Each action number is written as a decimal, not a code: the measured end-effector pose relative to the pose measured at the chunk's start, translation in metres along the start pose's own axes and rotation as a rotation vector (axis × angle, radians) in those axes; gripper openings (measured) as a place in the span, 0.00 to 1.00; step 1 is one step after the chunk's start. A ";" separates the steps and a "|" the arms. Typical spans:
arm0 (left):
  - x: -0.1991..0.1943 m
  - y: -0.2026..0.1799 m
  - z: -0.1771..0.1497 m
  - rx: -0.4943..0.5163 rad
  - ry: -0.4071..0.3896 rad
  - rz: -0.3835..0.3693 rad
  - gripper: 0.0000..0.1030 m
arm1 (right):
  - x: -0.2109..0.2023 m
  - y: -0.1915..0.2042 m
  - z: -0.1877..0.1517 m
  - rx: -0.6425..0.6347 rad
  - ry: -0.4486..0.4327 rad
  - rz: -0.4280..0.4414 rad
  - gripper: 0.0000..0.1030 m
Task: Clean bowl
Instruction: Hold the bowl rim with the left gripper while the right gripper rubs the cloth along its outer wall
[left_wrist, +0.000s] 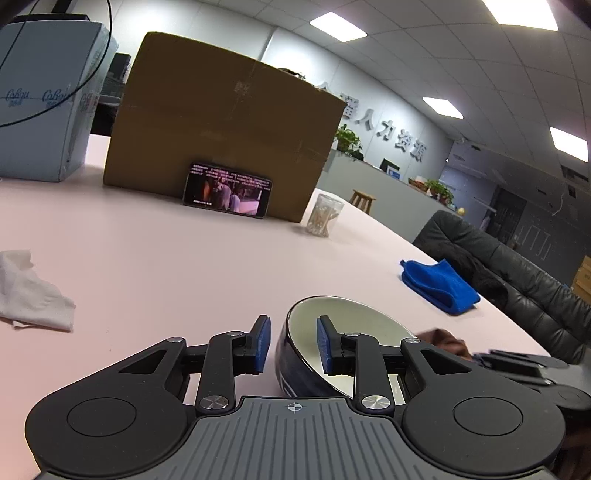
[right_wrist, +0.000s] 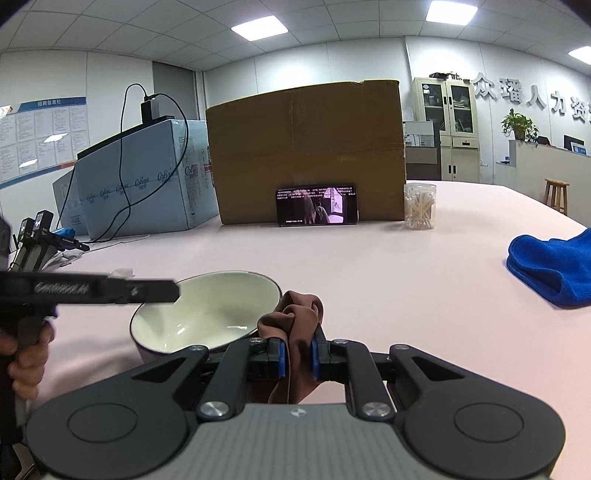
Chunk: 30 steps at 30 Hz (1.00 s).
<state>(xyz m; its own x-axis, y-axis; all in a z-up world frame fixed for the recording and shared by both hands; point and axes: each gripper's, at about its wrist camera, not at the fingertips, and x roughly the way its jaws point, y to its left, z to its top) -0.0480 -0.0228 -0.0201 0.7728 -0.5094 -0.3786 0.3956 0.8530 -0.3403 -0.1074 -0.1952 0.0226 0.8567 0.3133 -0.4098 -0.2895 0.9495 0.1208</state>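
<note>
Left hand-held gripper (left_wrist: 292, 344) (open) astride bowl (left_wrist: 347, 325) rim

The left gripper (left_wrist: 291, 343) has its jaws apart; the right gripper (right_wrist: 297, 356) is closed, pinching a brown cloth (right_wrist: 295, 317)

Open table (right_wrist: 369, 266) lies beyond the bowl (right_wrist: 207, 310); the cardboard box (right_wrist: 306, 151) walls its far side.
</note>
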 end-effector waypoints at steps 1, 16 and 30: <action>0.003 0.000 -0.001 0.001 0.005 -0.003 0.24 | -0.003 0.001 -0.002 0.003 0.003 0.012 0.15; 0.009 -0.002 -0.012 0.014 0.003 0.019 0.26 | -0.018 0.012 -0.005 0.012 -0.002 0.060 0.15; 0.010 0.000 -0.014 0.007 0.009 0.019 0.26 | -0.022 0.030 -0.010 -0.008 0.017 0.138 0.17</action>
<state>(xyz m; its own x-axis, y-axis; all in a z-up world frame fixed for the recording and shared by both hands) -0.0474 -0.0297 -0.0355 0.7758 -0.4939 -0.3927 0.3840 0.8634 -0.3273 -0.1394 -0.1742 0.0263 0.8009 0.4409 -0.4053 -0.4076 0.8971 0.1704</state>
